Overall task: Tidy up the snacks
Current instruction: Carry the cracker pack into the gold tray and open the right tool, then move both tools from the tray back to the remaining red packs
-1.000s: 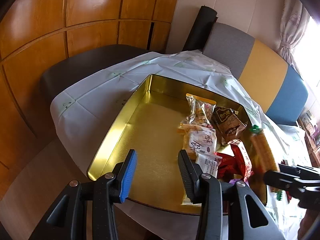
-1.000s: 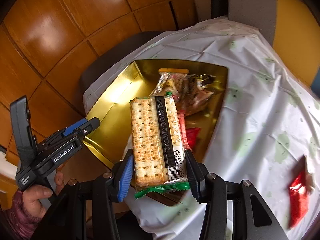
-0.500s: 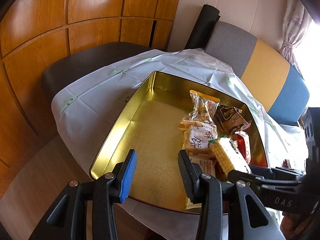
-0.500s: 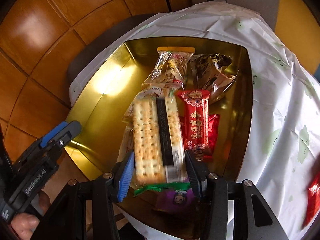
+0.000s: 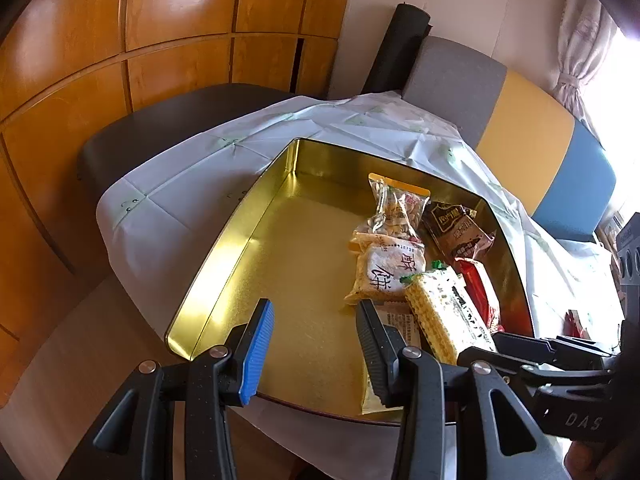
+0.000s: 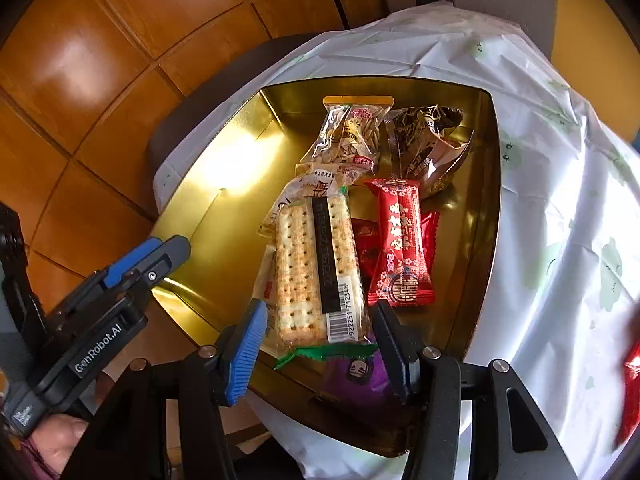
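Note:
A gold tin tray (image 5: 248, 248) (image 6: 486, 208) sits on the white tablecloth and holds several snack packs. A cracker pack (image 6: 316, 268) (image 5: 440, 316) lies on the other packs in the tray. My right gripper (image 6: 320, 344) stands around its near end with the jaws spread wider than the pack, open. In the left wrist view it enters from the right (image 5: 536, 352). My left gripper (image 5: 314, 344) is open and empty over the tray's near edge; it also shows in the right wrist view (image 6: 152, 260). A red snack (image 6: 632, 392) lies on the cloth at the right.
In the tray lie a seed bag (image 6: 352, 136), a brown pack (image 6: 428, 144), a red pack (image 6: 400, 244), a purple pack (image 6: 356, 380) and a white cake pack (image 5: 388, 272). A dark chair (image 5: 168, 128) and a grey, yellow and blue sofa (image 5: 528, 140) flank the table.
My right gripper carried the cracker pack from above the table edge into the tray, lowered it onto the other packs, and its jaws spread apart off the pack. The left gripper stayed put.

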Available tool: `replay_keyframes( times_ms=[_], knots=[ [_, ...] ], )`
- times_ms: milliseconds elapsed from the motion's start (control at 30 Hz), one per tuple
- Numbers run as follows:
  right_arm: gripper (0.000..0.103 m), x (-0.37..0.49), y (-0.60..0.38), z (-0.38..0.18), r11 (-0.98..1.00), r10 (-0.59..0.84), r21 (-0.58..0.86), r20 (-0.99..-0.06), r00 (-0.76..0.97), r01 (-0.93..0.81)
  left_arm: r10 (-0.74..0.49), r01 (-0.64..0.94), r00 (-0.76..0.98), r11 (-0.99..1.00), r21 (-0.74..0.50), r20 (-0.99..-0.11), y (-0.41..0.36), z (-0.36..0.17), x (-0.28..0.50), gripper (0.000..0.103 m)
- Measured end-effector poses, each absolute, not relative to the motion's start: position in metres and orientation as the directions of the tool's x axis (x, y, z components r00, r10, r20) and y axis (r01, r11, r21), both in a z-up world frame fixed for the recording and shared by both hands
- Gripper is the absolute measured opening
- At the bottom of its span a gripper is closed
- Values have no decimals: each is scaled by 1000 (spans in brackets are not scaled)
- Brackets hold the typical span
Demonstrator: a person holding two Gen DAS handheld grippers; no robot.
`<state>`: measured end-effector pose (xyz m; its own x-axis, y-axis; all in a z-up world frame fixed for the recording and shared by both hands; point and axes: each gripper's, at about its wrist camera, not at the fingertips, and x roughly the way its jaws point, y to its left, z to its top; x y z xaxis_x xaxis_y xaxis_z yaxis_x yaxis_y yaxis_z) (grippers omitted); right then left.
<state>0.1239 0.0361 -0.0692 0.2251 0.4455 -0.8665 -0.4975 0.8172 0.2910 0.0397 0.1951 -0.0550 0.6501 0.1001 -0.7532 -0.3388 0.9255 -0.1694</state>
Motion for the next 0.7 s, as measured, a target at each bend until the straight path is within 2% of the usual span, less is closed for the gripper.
replay_keyframes(
  times_ms=[33,100,167,467,533,600,700],
  knots=[
    [54,122,37,-68,816,443,282,-866,233,-504,99,-337,650,926,-169,-753,194,-55,39,43],
    [34,119,39,-67,810,437,259,-865,248,-526,99,-333,651,928,-166,-752,193,-55,39,43],
    [29,117,43,-69,799,441,261,-867,232,-541,98,-330,652,929,-165,-752,192,-54,40,43],
    [29,110,37,-63,798,450,246,-850,274,-549,100,-323,652,933,-156,-751,189,-53,39,43],
    [31,105,33,-55,800,453,226,-835,312,-556,101,-320,654,935,-153,-749,188,-52,40,43],
    [45,100,26,-47,805,449,197,-818,358,-559,101,-316,658,937,-151,-746,186,-51,39,43],
    [58,88,13,-34,817,433,131,-783,447,-562,105,-307,665,941,-142,-740,182,-48,38,43]
  ],
)
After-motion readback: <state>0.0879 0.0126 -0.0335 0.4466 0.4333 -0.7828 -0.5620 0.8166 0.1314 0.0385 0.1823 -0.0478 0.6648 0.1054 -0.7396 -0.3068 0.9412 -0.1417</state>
